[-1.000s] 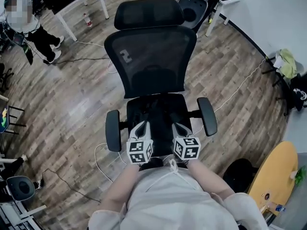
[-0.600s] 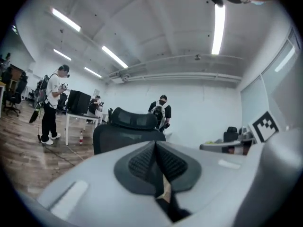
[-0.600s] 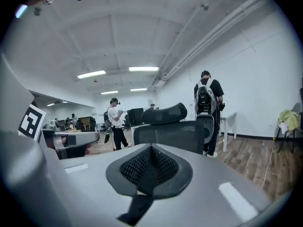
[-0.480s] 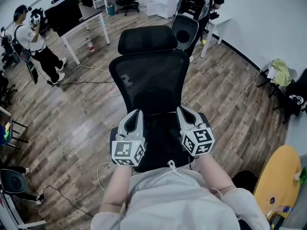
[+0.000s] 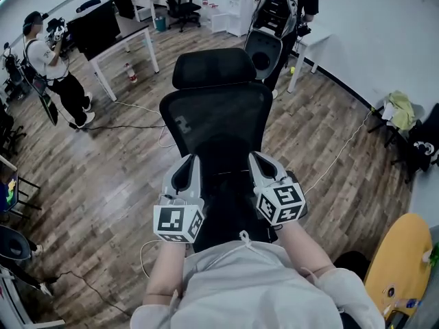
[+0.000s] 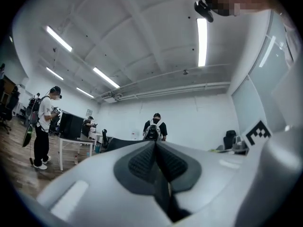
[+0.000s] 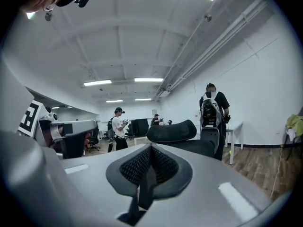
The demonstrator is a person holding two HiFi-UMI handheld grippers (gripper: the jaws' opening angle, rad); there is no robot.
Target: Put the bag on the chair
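Observation:
A black mesh office chair [image 5: 216,115] with a headrest [image 5: 212,67] stands right in front of me on the wood floor. Its headrest [image 7: 171,130] also shows in the right gripper view. My left gripper [image 5: 188,164] and right gripper [image 5: 257,160] are held up side by side in front of the backrest, tips pointing away from me. Both are shut with nothing between the jaws, as the left gripper view [image 6: 155,143] and right gripper view [image 7: 150,148] show. They hide most of the seat. I cannot make out a bag in any view.
A white desk [image 5: 127,40] stands far left with a person [image 5: 51,57] beside it. Another person with a backpack [image 5: 285,2] stands behind the chair. A cable [image 5: 336,149] crosses the floor at right. A yellow round table [image 5: 401,259] is near right.
Both grippers have risen from low over the seat to in front of the backrest. The head view has tilted up, showing more of the room. The jaws stayed shut.

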